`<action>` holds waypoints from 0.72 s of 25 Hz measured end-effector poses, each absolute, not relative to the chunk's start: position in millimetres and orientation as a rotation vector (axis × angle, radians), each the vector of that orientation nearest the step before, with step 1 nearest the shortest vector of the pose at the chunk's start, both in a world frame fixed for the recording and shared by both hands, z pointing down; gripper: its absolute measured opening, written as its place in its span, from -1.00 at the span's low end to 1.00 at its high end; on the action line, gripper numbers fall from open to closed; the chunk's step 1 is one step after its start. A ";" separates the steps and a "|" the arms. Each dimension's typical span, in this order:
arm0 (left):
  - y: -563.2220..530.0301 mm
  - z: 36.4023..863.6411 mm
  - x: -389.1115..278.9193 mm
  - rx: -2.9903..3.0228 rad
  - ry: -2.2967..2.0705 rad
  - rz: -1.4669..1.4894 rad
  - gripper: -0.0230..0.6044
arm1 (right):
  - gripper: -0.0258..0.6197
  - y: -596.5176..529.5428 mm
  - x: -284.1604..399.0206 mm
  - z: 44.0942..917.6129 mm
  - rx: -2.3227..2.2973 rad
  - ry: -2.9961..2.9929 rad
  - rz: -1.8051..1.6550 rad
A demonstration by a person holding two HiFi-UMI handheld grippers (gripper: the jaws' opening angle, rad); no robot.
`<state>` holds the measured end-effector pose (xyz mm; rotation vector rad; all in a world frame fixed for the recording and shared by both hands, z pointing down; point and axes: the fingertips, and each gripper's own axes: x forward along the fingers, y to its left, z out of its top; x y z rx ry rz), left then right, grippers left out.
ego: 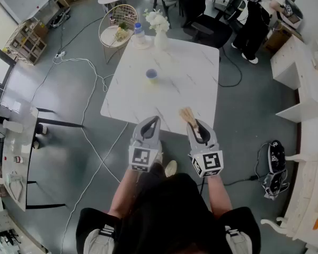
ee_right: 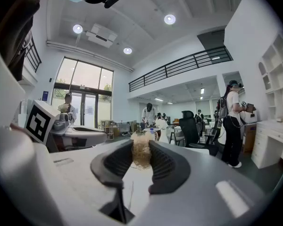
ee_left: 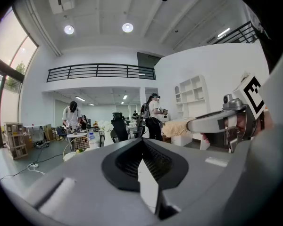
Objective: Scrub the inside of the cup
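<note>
A small blue cup (ego: 151,74) stands upright near the middle of the white marble table (ego: 191,78). Both grippers hover side by side at the table's near edge, well short of the cup. My left gripper (ego: 152,121) is shut with nothing between its jaws, which meet in the left gripper view (ee_left: 142,149). My right gripper (ego: 194,125) is shut on a tan fibrous brush (ego: 187,115), whose bristles stick out past the fingertips. In the right gripper view the brush (ee_right: 141,150) sits pinched between the black pads (ee_right: 166,165). The cup's inside is too small to make out.
A white vase of flowers (ego: 160,28) and a water bottle (ego: 139,34) stand at the table's far edge. A round wire side table (ego: 118,25) is behind it, with a black office chair (ego: 209,28) to the right. Cables (ego: 90,73) cross the floor on the left. People stand at the back.
</note>
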<state>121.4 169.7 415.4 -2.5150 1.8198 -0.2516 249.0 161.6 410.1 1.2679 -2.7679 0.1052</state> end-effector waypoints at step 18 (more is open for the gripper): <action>192.9 412.5 106.6 -2.468 1.866 -0.260 -0.90 | -0.60 180.4 239.8 406.0 1.251 -2.805 0.119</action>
